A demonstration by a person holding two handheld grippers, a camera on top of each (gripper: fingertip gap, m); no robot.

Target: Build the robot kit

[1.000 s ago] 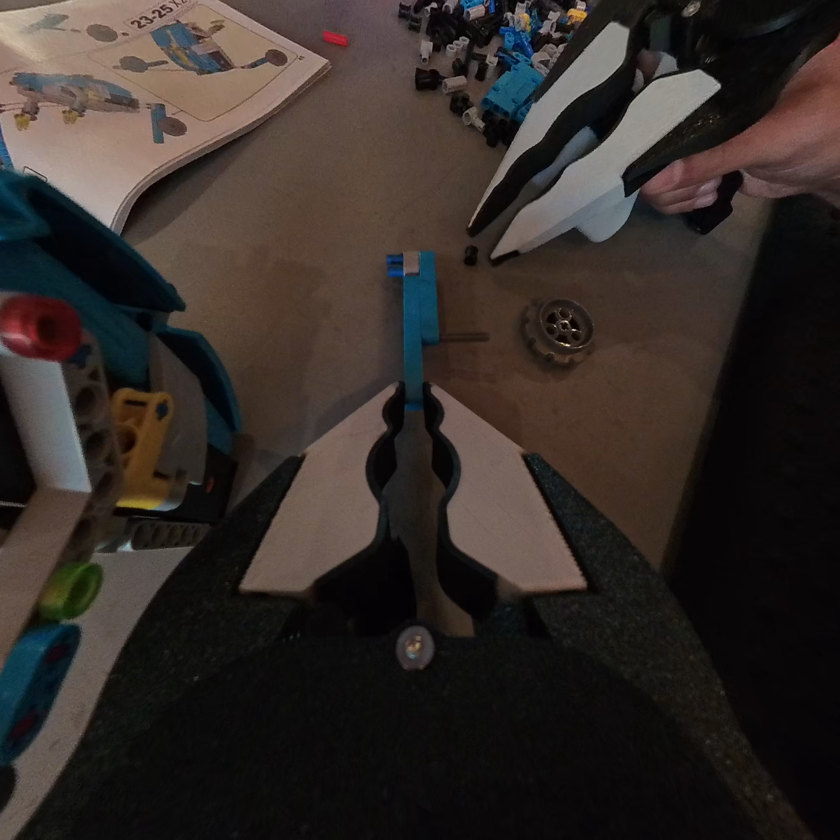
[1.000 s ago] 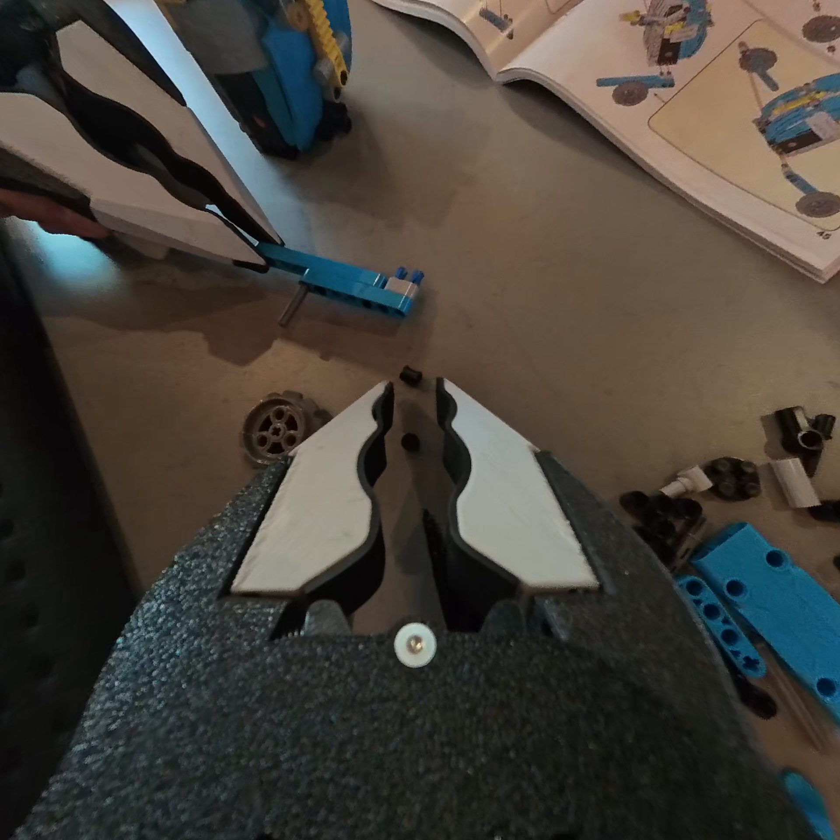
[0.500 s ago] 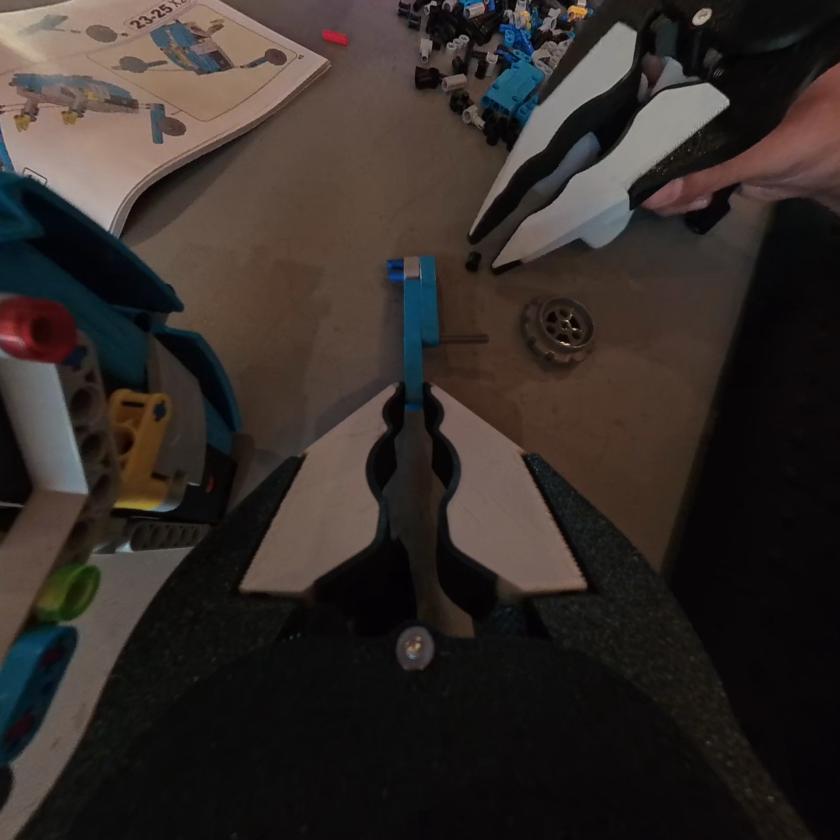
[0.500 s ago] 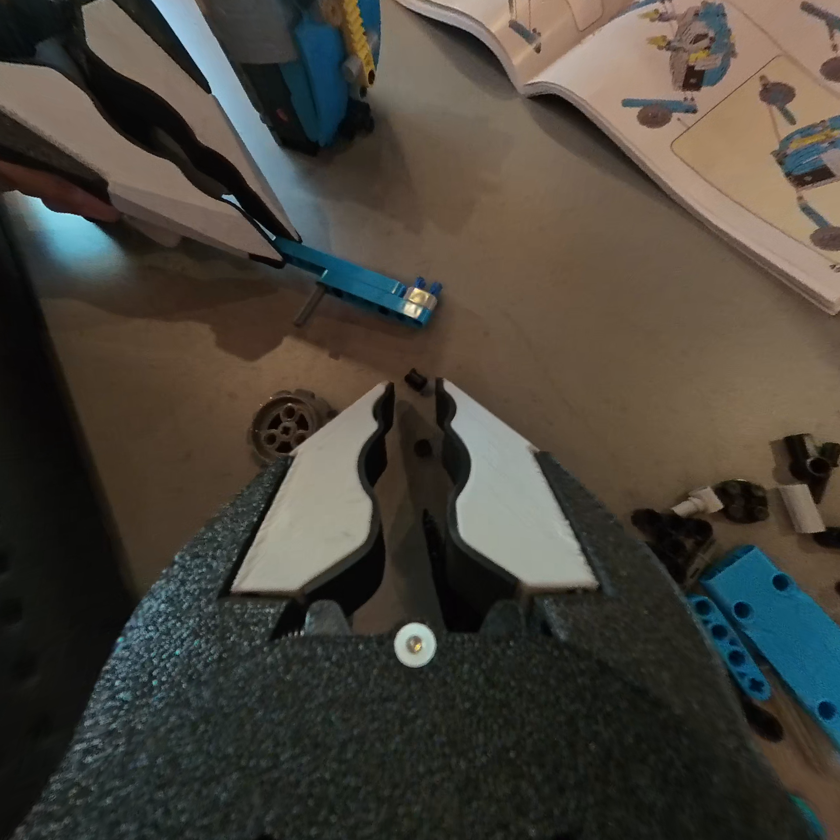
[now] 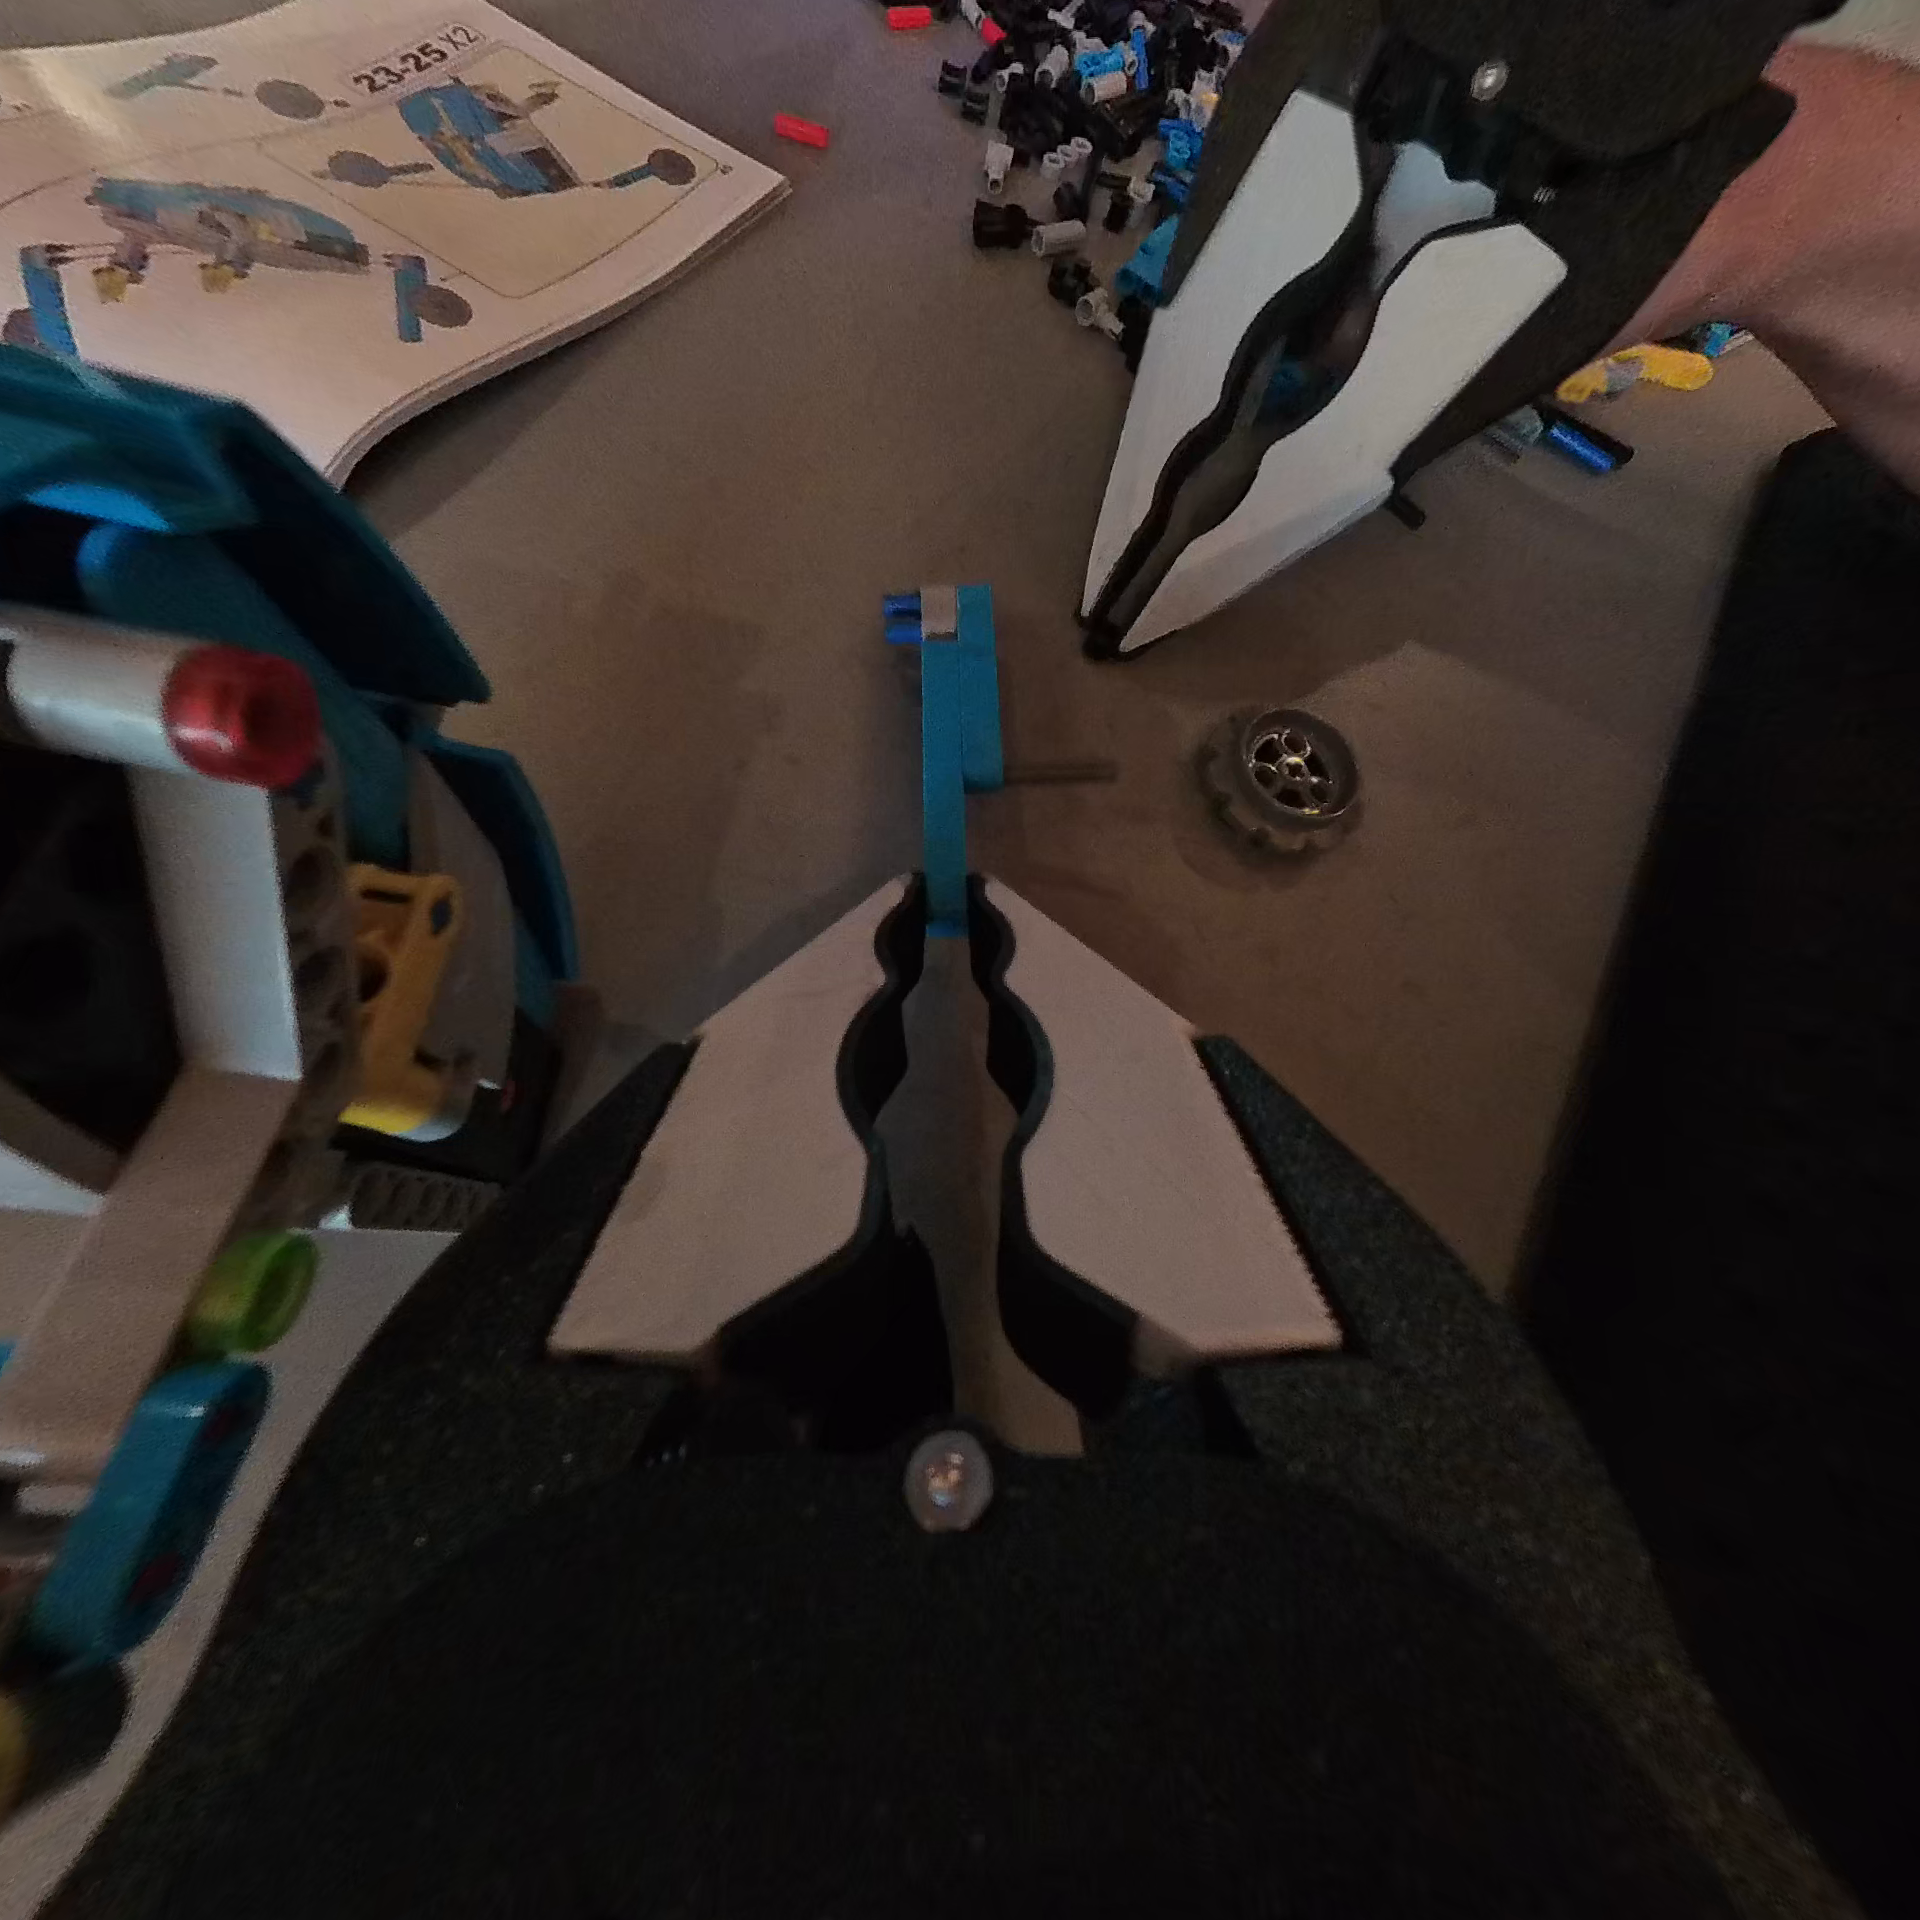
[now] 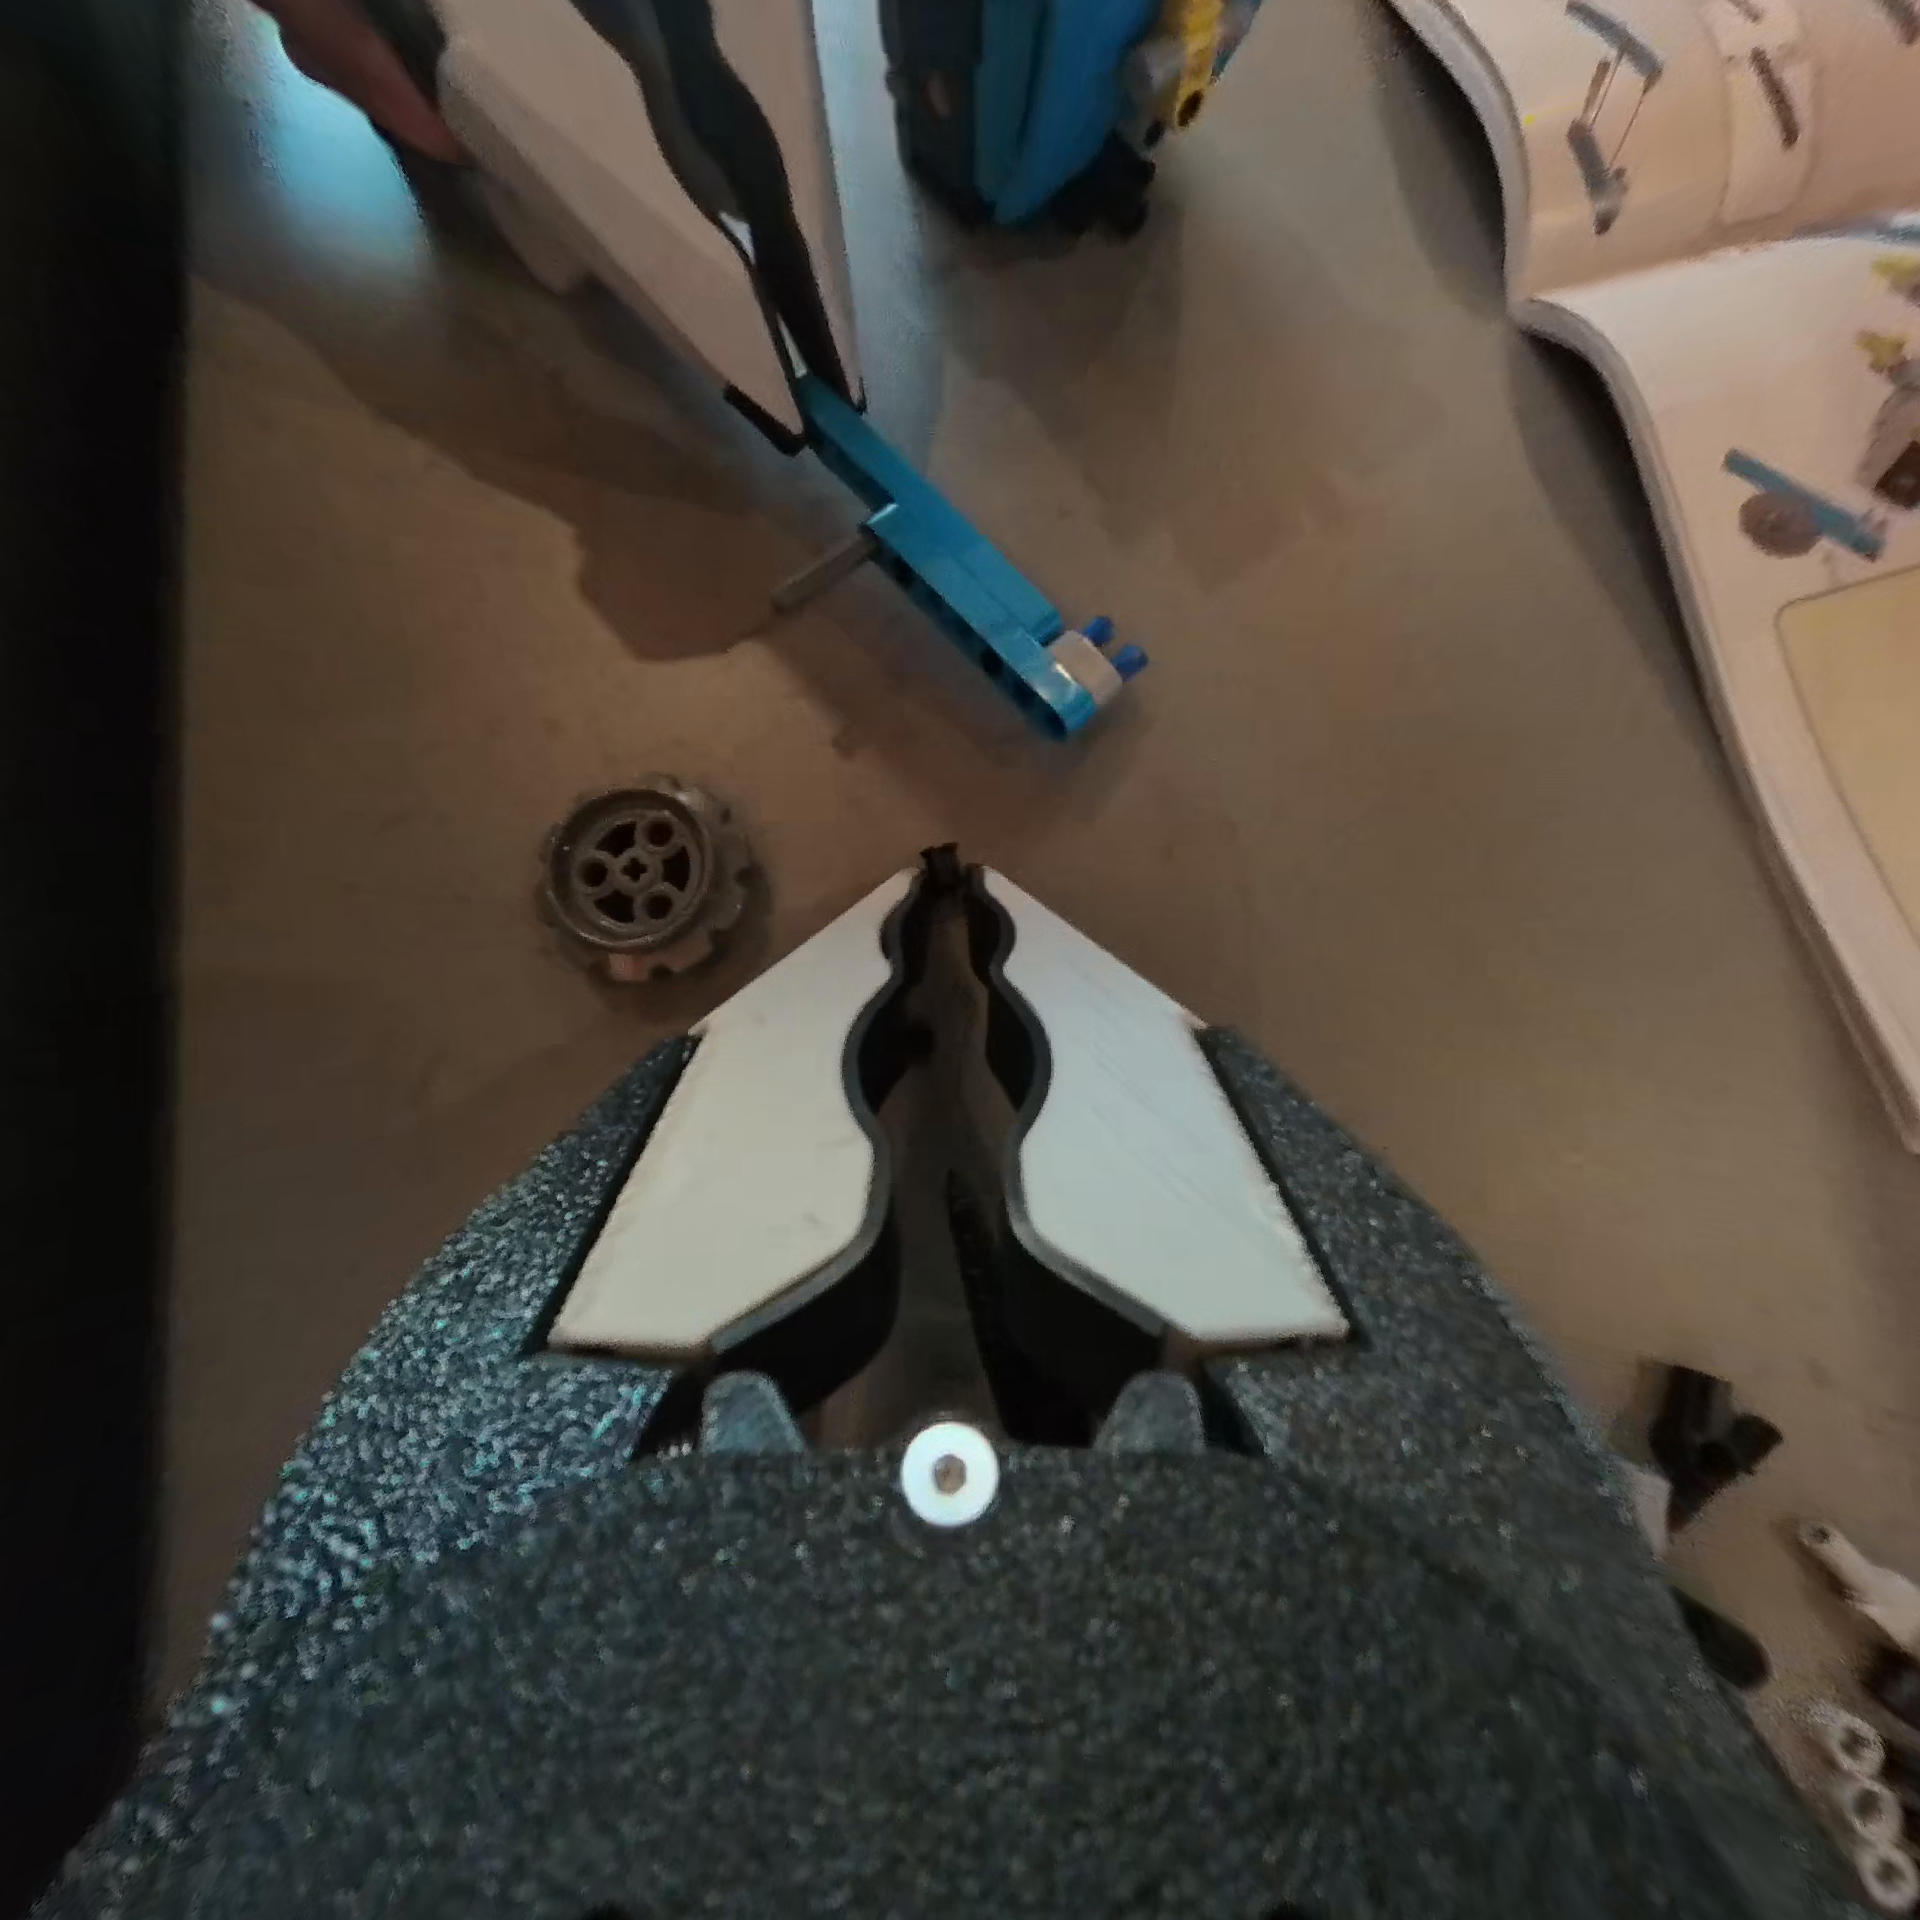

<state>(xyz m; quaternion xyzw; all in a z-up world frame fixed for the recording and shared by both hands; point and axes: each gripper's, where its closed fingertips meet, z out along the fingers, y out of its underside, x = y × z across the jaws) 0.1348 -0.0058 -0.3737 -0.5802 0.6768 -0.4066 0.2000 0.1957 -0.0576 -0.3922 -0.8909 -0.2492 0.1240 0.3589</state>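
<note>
My left gripper is shut on the near end of a blue beam assembly that lies low over the brown table. The beam has a grey axle sticking out sideways and a grey-and-blue connector at its far end. It also shows in the right wrist view, with the left gripper on it. My right gripper is shut on a small black pin at its tips, just right of the beam's far end, and it shows in the left wrist view. A grey wheel hub lies beside it and shows in the right wrist view.
An open instruction booklet lies at the far left. A pile of small loose parts sits at the back. A partly built blue, white and yellow model stands close on the left. A dark edge borders the right. Across from one pair of fingers to the other is roughly 9 centimetres. About 5 centimetres separates my right fingertips from the grey wheel hub. Look for it in the right wrist view too.
My right gripper has closed on the small black pin that lay on the table at its tips, and has turned toward the beam. My left gripper holds the beam still.
</note>
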